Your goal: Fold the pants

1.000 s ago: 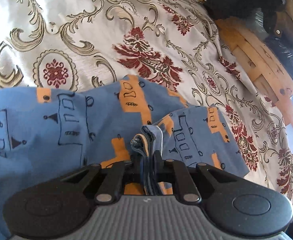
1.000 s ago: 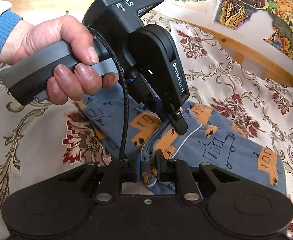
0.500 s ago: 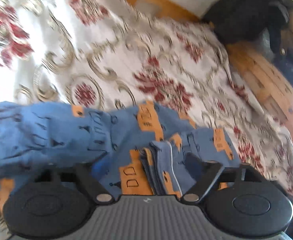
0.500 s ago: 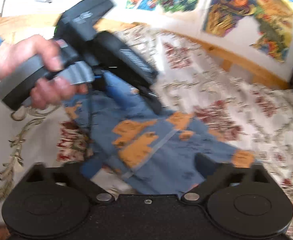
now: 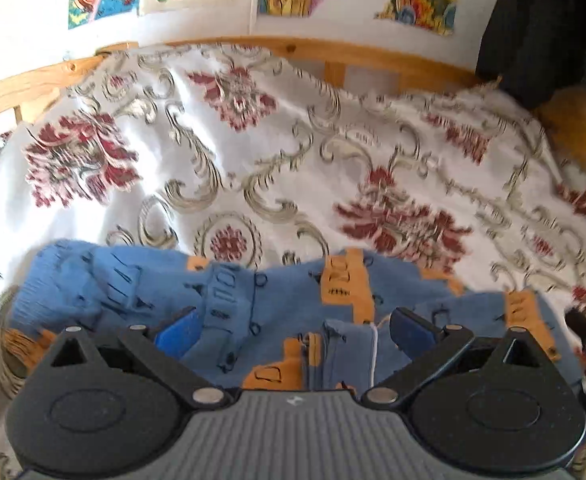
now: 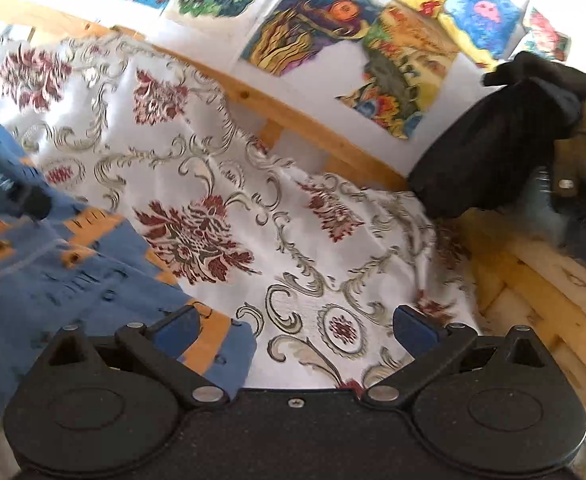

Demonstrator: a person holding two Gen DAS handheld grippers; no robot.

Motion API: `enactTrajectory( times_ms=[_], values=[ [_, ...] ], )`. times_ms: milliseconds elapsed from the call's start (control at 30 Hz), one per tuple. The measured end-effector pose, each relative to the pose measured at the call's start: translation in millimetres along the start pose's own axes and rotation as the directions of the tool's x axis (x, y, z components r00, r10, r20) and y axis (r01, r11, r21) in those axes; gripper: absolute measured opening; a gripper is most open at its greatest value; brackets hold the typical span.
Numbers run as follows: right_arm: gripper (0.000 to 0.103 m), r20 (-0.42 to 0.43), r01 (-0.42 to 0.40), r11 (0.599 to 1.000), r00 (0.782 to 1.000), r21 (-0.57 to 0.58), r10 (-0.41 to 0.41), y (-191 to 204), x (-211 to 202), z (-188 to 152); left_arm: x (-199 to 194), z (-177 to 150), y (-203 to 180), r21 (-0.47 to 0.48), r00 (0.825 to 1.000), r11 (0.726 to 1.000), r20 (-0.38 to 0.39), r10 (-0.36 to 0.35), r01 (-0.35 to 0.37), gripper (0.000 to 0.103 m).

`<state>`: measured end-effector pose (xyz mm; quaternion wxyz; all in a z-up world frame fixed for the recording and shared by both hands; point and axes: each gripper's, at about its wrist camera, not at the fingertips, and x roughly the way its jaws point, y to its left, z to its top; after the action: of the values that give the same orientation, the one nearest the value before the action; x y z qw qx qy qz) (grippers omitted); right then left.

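Blue pants (image 5: 277, 300) with orange and black truck prints lie folded on the floral bedspread (image 5: 293, 168). In the left wrist view my left gripper (image 5: 293, 326) stands open above them, its blue pads spread wide over the bunched cuff edges (image 5: 341, 344), holding nothing. In the right wrist view the pants (image 6: 73, 280) fill the lower left. My right gripper (image 6: 297, 324) is open too; its left pad hangs over the pants' corner and its right pad over bare bedspread (image 6: 293, 240). A dark tip of the other gripper (image 6: 33, 202) shows at the left edge.
A wooden bed frame (image 5: 373, 56) runs along the wall behind the bedspread, with colourful pictures (image 6: 353, 32) above it. A black garment or bag (image 6: 493, 140) sits at the far right corner on the wooden rails (image 6: 541, 292).
Both grippers were shut on the pants' edges a second ago; both have opened, let the cloth drop, and pulled up and back. The right wrist view has swung to the right.
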<state>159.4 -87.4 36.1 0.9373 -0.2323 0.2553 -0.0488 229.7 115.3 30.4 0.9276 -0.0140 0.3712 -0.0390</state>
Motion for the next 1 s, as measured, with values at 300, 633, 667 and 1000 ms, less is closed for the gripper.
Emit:
enactTrajectory(
  times_ms=[300, 633, 667, 1000],
  values=[
    [0.102, -0.102, -0.061, 0.993, 0.992, 0.104, 0.072, -13, 63, -36, 35, -23, 24, 0.023, 0.998, 1.0, -0.066, 0.005, -0.004, 0.103],
    [0.102, -0.038, -0.068, 0.993, 0.997, 0.093, 0.071, -20, -4, -18, -8, -23, 27, -0.018, 0.991, 0.992, -0.048, -0.122, 0.121, 0.103],
    [0.102, -0.038, -0.097, 0.991, 0.994, 0.095, 0.101, -16, -15, -18, -13, -27, 26, -0.005, 0.993, 0.994, -0.049, -0.112, 0.112, 0.103],
    [0.102, -0.045, -0.128, 0.986, 0.991, -0.105, 0.123, 37, -28, -25, -28, -49, 32, 0.059, 0.998, 0.998, -0.061, -0.025, 0.029, 0.103]
  ],
)
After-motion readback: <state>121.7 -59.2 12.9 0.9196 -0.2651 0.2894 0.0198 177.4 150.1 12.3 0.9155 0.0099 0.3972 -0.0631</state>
